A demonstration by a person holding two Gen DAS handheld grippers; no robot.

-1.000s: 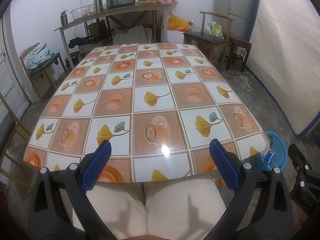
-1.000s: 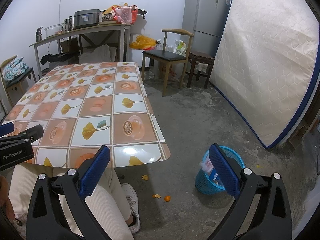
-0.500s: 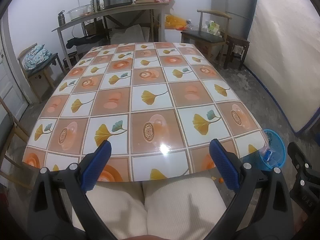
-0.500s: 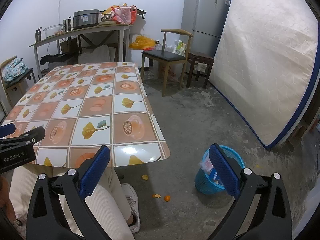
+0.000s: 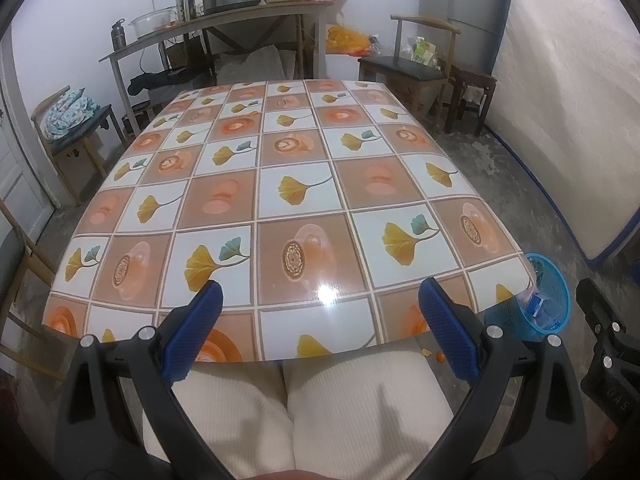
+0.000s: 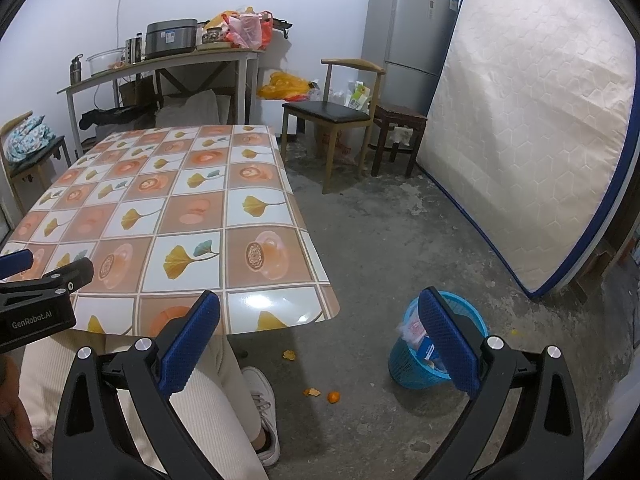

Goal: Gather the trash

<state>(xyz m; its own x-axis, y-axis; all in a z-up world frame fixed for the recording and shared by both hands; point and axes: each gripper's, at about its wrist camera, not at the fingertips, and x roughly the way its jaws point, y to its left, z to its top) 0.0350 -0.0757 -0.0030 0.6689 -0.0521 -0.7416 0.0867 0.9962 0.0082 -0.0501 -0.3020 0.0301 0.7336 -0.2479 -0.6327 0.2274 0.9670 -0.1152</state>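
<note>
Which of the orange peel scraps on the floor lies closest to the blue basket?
The rounded orange piece, rightmost of the three. The flat scrap sits just left of it; the third lies nearer the table. Basket.

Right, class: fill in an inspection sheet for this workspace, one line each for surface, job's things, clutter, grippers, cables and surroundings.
Surface: table with glossy patterned cover, nothing on it.
Job's things: blue bin on the floor right of the table, holding wrappers; orange peel bits on the floor beside a shoe.
Clutter: bags and a cooker on the back bench.
Grippers: left gripper open, empty; right gripper open, empty.
Cables: one wire down the back wall.
Surroundings: fridge, mattress, chair.
</note>
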